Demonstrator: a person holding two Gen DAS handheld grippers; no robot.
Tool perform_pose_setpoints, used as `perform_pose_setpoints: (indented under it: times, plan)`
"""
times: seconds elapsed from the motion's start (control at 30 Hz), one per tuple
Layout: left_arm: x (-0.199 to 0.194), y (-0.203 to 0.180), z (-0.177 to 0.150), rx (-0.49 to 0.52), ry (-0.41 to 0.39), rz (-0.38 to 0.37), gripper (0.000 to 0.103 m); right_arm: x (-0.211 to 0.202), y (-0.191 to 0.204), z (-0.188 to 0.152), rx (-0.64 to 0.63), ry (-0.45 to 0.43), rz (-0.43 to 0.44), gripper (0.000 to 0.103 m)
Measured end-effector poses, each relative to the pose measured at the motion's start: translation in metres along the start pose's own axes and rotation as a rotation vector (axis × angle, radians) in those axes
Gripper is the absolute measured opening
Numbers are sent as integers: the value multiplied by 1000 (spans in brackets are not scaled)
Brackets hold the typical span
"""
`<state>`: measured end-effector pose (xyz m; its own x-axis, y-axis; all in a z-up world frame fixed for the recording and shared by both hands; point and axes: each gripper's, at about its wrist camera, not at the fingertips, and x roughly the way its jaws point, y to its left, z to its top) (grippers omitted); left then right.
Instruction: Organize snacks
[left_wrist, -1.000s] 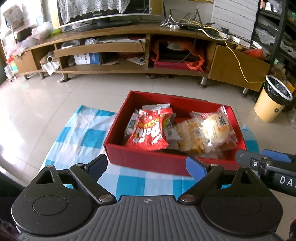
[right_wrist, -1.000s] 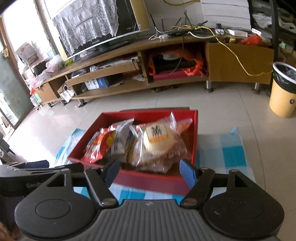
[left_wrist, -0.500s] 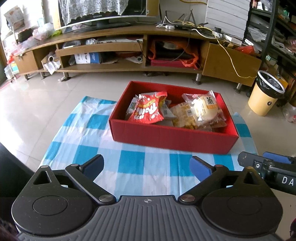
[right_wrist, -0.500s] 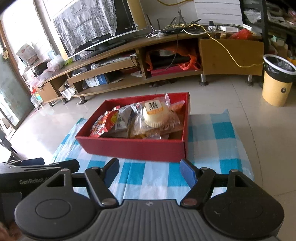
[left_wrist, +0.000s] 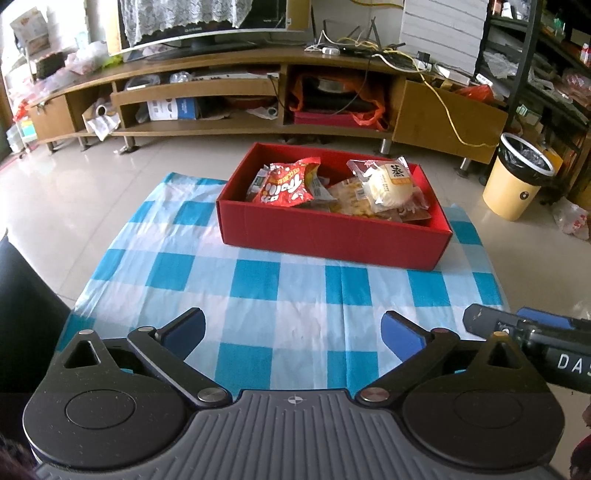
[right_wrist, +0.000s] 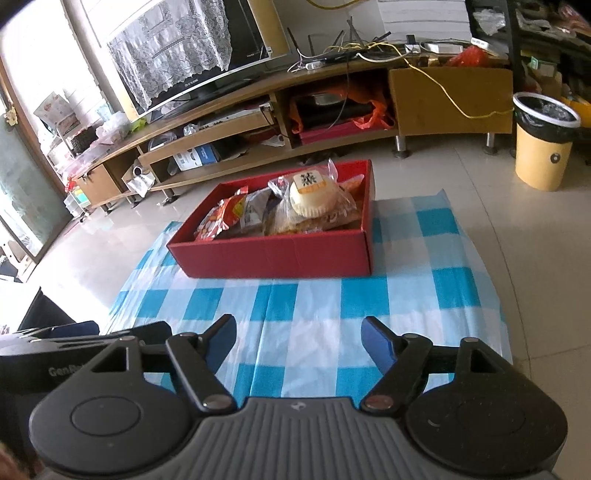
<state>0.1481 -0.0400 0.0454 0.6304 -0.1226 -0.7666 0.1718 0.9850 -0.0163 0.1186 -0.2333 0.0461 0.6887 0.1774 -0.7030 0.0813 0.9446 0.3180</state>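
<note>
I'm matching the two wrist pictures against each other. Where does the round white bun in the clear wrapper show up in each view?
Left wrist view: the round white bun in the clear wrapper lies above centre, in the right half of the red cardboard box.
Right wrist view: the bun sits just above centre, toward the box's far right end.
Shared landmark: the yellow waste bin with a black liner, at the right edge in both.

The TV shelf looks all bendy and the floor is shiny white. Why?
Left wrist view: the fisheye lens bows the TV shelf into a curve, and daylight glares off the floor tiles. Right wrist view: the same bend tilts the shelf, the window is washed out white, yet the red box stays sharp.
</note>
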Motion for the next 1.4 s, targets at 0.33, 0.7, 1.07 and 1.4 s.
perform_pose_setpoints:
  times: [0.33,0.7,1.07,1.4]
  plan:
    - [-9,-5,-13,20,-3,5,103,-11,-1,-14,12,4,4,75]
    - [-9,-5,-15,25,0,8,103,-12,0,-19,8,9,11,76]
    - [-8,-5,-17,28,0,17,103,-11,1,-20,8,19,12,76]
    - [-11,-8,-18,48,-27,36,103,-9,1,-21,8,23,15,76]
